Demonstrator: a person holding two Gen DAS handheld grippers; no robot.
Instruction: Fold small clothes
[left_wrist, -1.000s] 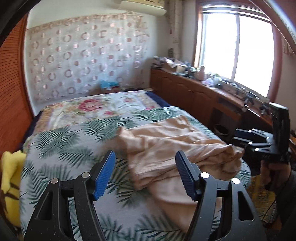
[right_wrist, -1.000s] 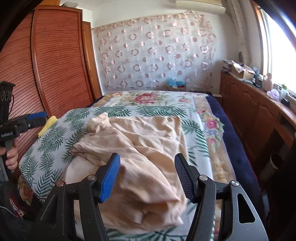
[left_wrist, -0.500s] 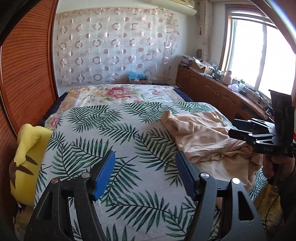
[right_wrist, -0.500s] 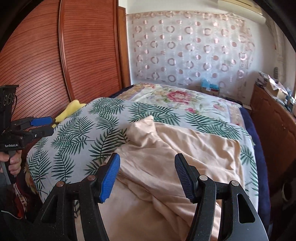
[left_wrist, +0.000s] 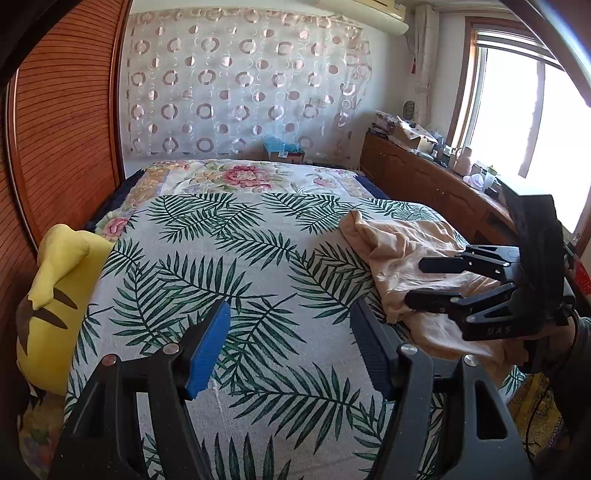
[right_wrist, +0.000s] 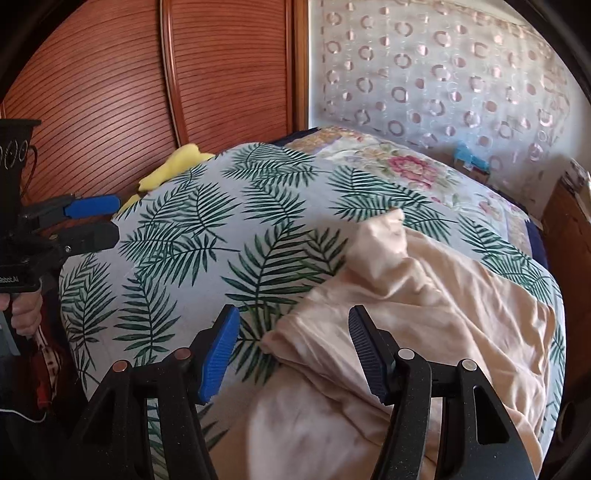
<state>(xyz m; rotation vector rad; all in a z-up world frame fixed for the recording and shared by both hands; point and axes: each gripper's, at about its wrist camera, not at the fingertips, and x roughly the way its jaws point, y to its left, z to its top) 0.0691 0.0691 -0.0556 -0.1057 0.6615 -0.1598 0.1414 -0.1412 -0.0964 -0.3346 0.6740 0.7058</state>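
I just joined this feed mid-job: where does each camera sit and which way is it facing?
Left wrist: on the left gripper, facing down the bed; right gripper and hand show at right.
Right wrist: on the right gripper, over the beige garment; left gripper at left.
Shared: bed, garment, yellow plush, curtain.

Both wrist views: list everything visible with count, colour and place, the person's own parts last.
garment: one, peach, crumpled on the bed's window side
bedspread: one, white with green fern leaves, covering the bed
floral quilt: one, pink flowers on cream, far end of bed
plush toy: one, yellow, between bed and wardrobe
wardrobe: one, reddish wood, slatted
curtain: one, sheer, ringed pattern, far wall
cabinet: one, brown, cluttered, under window
left claw: open, over bare bedspread
right claw: open, above garment edge
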